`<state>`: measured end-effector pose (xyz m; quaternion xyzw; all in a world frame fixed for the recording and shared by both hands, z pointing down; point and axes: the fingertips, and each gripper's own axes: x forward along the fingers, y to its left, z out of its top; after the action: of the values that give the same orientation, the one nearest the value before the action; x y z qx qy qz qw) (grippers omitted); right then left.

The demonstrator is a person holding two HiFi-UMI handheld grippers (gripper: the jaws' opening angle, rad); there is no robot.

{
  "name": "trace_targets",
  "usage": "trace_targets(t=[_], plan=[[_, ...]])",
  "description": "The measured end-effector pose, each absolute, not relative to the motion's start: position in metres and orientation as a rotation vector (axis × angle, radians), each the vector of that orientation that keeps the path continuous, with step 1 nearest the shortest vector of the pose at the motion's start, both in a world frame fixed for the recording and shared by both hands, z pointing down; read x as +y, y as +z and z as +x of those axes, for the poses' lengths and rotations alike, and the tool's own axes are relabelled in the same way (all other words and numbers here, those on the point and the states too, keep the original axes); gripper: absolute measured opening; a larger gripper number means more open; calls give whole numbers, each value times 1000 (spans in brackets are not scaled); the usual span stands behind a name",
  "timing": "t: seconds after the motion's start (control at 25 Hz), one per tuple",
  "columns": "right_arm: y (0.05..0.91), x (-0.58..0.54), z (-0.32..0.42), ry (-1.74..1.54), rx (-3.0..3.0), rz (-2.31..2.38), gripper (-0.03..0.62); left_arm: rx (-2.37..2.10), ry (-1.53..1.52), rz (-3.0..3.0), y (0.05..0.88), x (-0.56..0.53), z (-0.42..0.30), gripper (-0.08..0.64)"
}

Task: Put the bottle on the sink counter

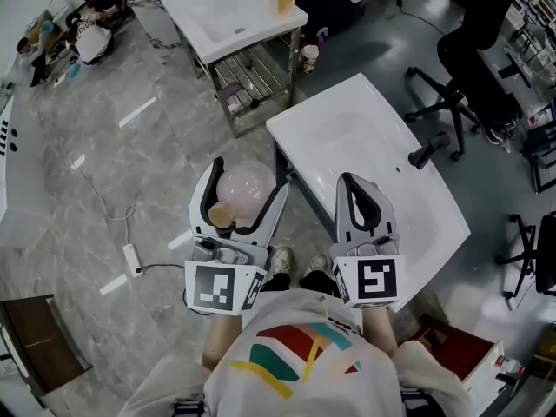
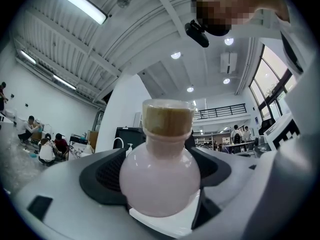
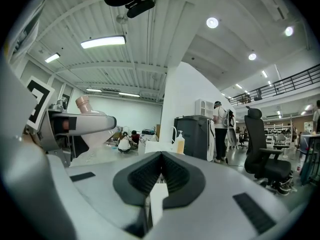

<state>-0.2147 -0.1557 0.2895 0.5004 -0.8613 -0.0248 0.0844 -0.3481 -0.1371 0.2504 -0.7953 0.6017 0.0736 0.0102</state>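
White sink surface (image 1: 300, 130) runs diagonally from centre to right, with its left long edge just right of the left gripper (image 1: 249, 177). Its near half is bare, the basin sits mid-way and a black faucet (image 1: 430, 150) stands by the far-right edge. There is open floor (image 1: 130, 172) to the left of and ahead of the left gripper, with only a power strip (image 1: 132, 259) and its cable lying there. A second sink unit (image 1: 208, 11) stands well beyond, and a chair (image 1: 473, 85) is past the surface's far side. The bottle (image 1: 246, 189) is in the air over the floor, just left of the surface's edge, with the left jaws pinching its round pink body from both sides. In the left gripper view the neck and tan cap point up, and the long axis is about vertical, crossways to the jaws. In the head view the cap shows at the body's lower left, toward the person. Over the surface's near part hangs the right gripper (image 1: 349, 181), jaws pressed together with nothing between them. The bottle's base is hidden behind the jaw pads in the left gripper view. The surface's near corner is covered by the right gripper and the person's arm, and its legs are mostly out of sight. The right gripper view catches the bottle only at far left, partly behind the left gripper.
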Motion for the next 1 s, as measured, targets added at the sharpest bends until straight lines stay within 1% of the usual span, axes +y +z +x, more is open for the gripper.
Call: trace_targets(t=[0.76,1.0], plan=[[270,-176,-194,-83,-2654,1497,12,1882,214,-2427,237,-150,-320,388],[267,-172,-181,-87,-2625,1568,12,1810,210,-2476,236,-153,-308,388]])
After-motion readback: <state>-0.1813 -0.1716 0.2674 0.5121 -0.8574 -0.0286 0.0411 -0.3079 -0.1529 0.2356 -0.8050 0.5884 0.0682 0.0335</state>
